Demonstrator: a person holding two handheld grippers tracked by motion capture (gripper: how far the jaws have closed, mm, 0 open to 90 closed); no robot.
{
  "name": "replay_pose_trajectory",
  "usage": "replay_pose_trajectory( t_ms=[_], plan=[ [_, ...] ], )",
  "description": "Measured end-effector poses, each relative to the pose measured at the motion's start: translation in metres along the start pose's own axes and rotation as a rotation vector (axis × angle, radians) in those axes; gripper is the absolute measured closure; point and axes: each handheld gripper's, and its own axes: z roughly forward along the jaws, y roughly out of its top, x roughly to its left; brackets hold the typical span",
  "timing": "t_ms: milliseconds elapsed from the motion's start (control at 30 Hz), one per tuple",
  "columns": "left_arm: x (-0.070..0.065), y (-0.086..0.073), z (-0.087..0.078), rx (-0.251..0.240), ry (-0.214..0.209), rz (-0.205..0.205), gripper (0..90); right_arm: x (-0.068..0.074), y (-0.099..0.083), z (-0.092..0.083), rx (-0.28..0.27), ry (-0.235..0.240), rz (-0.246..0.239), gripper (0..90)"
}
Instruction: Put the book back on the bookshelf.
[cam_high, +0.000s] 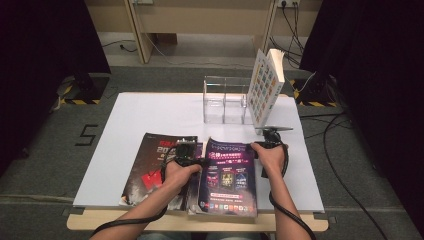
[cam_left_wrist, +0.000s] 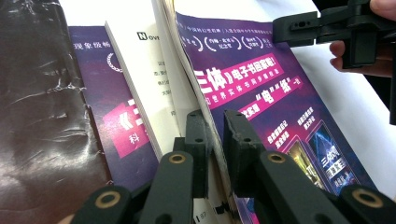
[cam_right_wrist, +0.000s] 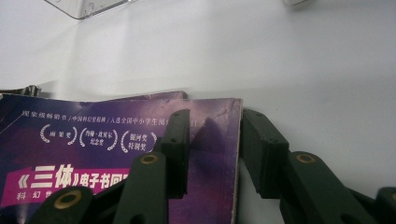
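A purple magazine (cam_high: 227, 175) (cam_left_wrist: 261, 93) (cam_right_wrist: 93, 154) lies near the front edge of the white tabletop (cam_high: 150, 115). My left gripper (cam_high: 199, 160) (cam_left_wrist: 215, 140) is shut on its left edge, and the jaws pinch the cover and pages there. My right gripper (cam_high: 260, 145) (cam_right_wrist: 215, 144) (cam_left_wrist: 289, 30) is at the magazine's far right corner. One of its jaws lies over the cover and the other is on the table side. The corner sits in the gap between them, unpinched.
A black-covered magazine (cam_high: 150, 165) (cam_left_wrist: 42, 116) lies left of the purple one, with another purple cover (cam_left_wrist: 107, 121) and white pages between them. At the back stands a clear acrylic holder (cam_high: 225, 102) (cam_right_wrist: 88, 7), with a thick book (cam_high: 265, 85) upright at its right end.
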Motion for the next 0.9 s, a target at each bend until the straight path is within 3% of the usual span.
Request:
replay_pose_trajectory(
  t_ms=[167,433,633,800,867,900],
  plan=[
    [-0.0003,0.0001,0.0,0.001,0.002,0.003,80.0,-0.0056,-0.0005,0.0005,0.001,0.034,0.035,64.9],
    [-0.0013,0.0008,0.0004,0.004,0.008,0.001,80.0,-0.0033,-0.001,0.0,0.004,0.02,0.06,66.7],
    [-0.0013,0.0013,0.0003,0.008,0.009,0.003,80.0,-0.0002,-0.0007,-0.0039,-0.004,-0.003,0.021,72.0],
    [-0.0008,0.0012,0.0002,0.007,0.008,-0.003,79.9,0.0007,-0.002,-0.0065,-0.022,0.001,0.017,73.0],
    [-0.0008,0.0013,0.0003,0.008,0.008,-0.003,79.9,-0.0033,-0.0041,-0.0074,-0.032,0.037,0.071,72.6],
    [-0.0008,0.0014,0.0003,0.008,0.008,-0.002,79.9,-0.0054,-0.0045,-0.0073,-0.027,0.046,0.076,72.2]
  ],
)
